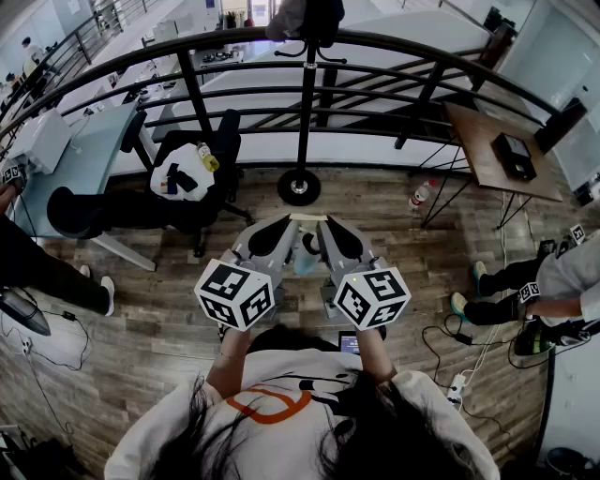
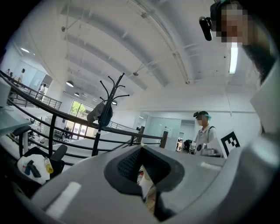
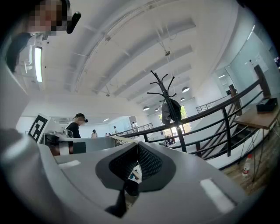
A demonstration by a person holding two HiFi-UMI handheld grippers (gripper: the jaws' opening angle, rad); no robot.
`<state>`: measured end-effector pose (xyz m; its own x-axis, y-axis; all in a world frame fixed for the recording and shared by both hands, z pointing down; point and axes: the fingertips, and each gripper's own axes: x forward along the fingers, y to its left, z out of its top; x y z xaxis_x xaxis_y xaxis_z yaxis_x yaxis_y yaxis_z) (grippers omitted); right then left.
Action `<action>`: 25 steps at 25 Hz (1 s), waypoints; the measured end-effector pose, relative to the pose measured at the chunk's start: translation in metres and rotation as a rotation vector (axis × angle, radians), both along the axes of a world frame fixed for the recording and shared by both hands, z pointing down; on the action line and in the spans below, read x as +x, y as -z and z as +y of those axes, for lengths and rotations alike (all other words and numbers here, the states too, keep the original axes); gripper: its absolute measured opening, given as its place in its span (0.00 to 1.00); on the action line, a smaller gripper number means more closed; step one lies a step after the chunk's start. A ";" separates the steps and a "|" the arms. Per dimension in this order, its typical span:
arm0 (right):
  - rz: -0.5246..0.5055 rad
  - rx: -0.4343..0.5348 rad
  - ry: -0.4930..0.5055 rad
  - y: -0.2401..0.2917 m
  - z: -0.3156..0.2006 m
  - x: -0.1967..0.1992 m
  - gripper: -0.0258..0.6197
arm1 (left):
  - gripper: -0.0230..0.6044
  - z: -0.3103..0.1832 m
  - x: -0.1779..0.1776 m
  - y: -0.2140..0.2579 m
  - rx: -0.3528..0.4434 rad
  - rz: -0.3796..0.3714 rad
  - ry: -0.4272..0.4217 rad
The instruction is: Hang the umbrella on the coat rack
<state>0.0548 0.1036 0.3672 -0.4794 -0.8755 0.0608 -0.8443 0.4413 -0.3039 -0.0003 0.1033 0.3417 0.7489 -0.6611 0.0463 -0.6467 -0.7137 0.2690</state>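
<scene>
Plainly, the weak point is the grip. The left gripper and the right gripper each have their grey jaws pressed almost together on a sliver of the pale folded umbrella, which sits low in the slot between the dark ribbed pads. With so little of it pinched, I judge it could twist or drop if the two grippers part or tilt unevenly while lifting.

Farther off, the tall black metal coat rack carries a dark bag on its upper hooks. The umbrella may snag on that or miss a free prong, and a hard push could rock the pole.

The hands hold both grippers at chest level, side by side with their tips meeting. They point ahead at the rack, well short of it, where it stands by the black curved railing.
</scene>
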 end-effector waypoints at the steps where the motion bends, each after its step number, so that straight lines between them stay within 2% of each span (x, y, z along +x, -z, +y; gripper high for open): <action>1: 0.003 0.003 0.001 0.001 -0.003 -0.002 0.07 | 0.04 -0.003 -0.002 0.000 0.002 0.002 0.001; 25: 0.017 0.017 -0.052 -0.002 -0.035 -0.040 0.08 | 0.04 -0.038 -0.040 -0.004 0.006 0.028 -0.070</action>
